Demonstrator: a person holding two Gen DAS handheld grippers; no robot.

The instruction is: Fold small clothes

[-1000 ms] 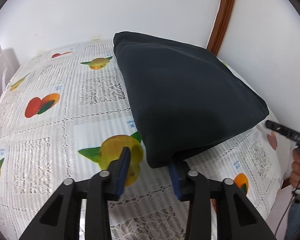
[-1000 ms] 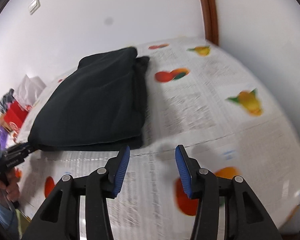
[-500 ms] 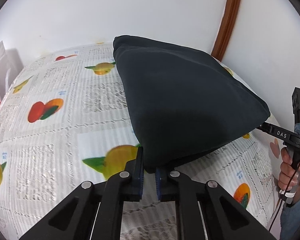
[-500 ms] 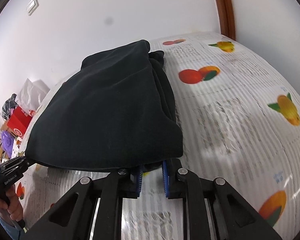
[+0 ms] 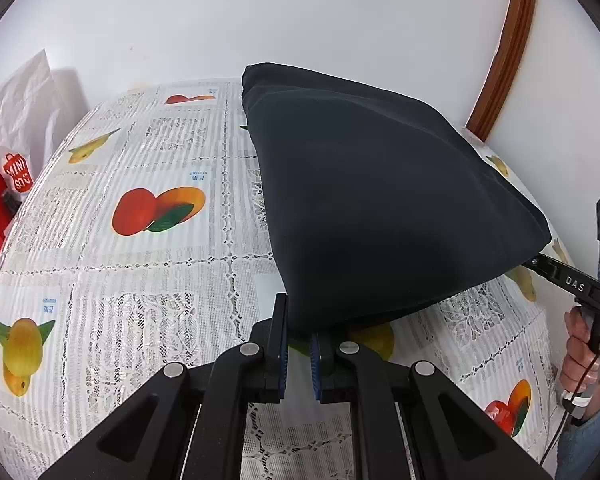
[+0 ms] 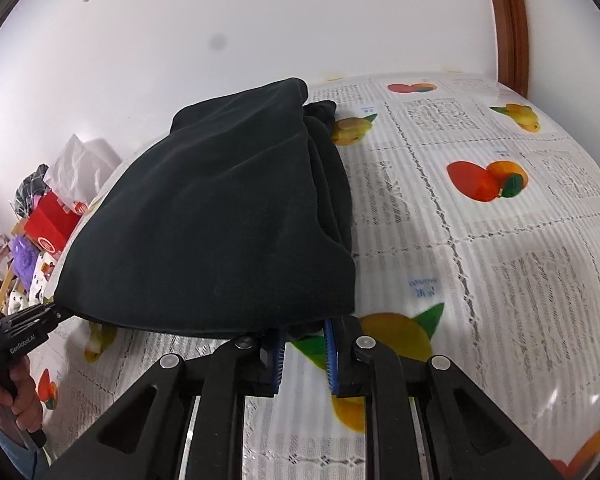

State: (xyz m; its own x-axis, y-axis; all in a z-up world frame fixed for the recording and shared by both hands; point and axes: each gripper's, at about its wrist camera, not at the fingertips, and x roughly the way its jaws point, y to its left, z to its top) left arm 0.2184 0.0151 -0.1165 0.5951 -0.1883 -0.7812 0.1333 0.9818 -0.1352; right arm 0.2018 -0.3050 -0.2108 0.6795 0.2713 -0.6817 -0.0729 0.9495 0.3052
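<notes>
Both grippers' jaws pinch the dark garment [image 5: 380,200]; only the right-wrist view shows its bunched folds [image 6: 332,184].

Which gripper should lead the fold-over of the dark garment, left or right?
Neither clearly. The left gripper and right gripper are each shut on a near corner of the dark garment, lifted off the tablecloth. Probably move both together toward the far edge.

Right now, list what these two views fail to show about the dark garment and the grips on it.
- Left wrist view: the dark garment drapes over the left hand-held gripper, hiding the pinched layers.
- Right wrist view: the garment's hem covers the right hand-held gripper.
- Both views: its raised top layer hides the underside and the tablecloth beneath.
</notes>
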